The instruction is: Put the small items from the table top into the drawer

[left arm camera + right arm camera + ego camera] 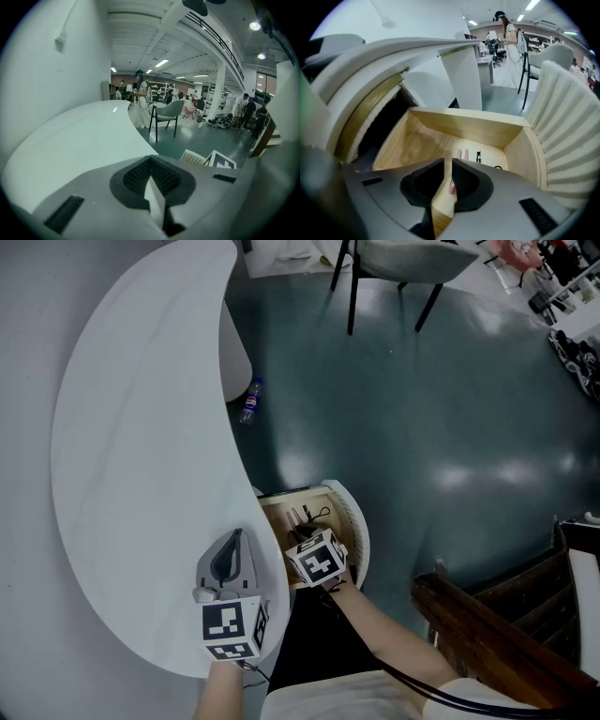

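Right gripper [449,180] hangs over the open drawer [464,124], jaws narrowly apart, gripping nothing. Pink small items [462,154] lie just below it, long axis running near to far. Left gripper [151,168], jaws together, sits over the table top [84,136], left of the drawer.

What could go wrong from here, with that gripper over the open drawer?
The right gripper hangs over the open drawer, close under the table top; lifting it carelessly might knock either. The small items lie loose inside, so a hard shut could scatter them.
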The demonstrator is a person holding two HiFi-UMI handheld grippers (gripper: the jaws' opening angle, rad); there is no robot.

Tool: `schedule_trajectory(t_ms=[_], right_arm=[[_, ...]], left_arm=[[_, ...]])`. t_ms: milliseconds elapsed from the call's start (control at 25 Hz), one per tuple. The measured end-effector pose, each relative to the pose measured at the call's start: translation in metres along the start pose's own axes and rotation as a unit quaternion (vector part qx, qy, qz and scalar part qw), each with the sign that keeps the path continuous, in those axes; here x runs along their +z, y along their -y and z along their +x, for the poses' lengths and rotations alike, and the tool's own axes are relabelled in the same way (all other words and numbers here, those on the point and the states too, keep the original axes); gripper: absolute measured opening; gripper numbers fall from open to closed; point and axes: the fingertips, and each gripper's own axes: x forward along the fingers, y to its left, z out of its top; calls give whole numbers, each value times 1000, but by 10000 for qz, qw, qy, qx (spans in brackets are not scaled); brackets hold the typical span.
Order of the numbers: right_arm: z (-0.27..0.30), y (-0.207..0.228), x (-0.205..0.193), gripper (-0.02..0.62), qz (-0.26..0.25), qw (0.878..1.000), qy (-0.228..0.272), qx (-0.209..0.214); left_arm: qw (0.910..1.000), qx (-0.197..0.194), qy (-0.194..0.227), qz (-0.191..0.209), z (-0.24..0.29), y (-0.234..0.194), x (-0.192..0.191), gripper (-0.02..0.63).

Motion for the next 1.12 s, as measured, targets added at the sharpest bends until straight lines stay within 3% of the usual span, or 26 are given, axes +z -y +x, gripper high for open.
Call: schedule_trajectory(t_ms=[240,560,880,1120], right_arm=[[-36,-7,11,64,64,9986,515,98],[-101,-36,11,64,-230,9955,907,111],[-178,-56,19,61,-547,9889,1378,85],[-266,-98,43,57,-824,9784,1890,163]], left_arm=[[9997,153,144,-83,-25,17,-3,15],[9966,529,433,-462,-78,34,-9,15],[9933,675,814,-454,-126,51,14,15],[9915,727,1015,-368,-187,68,49,15]])
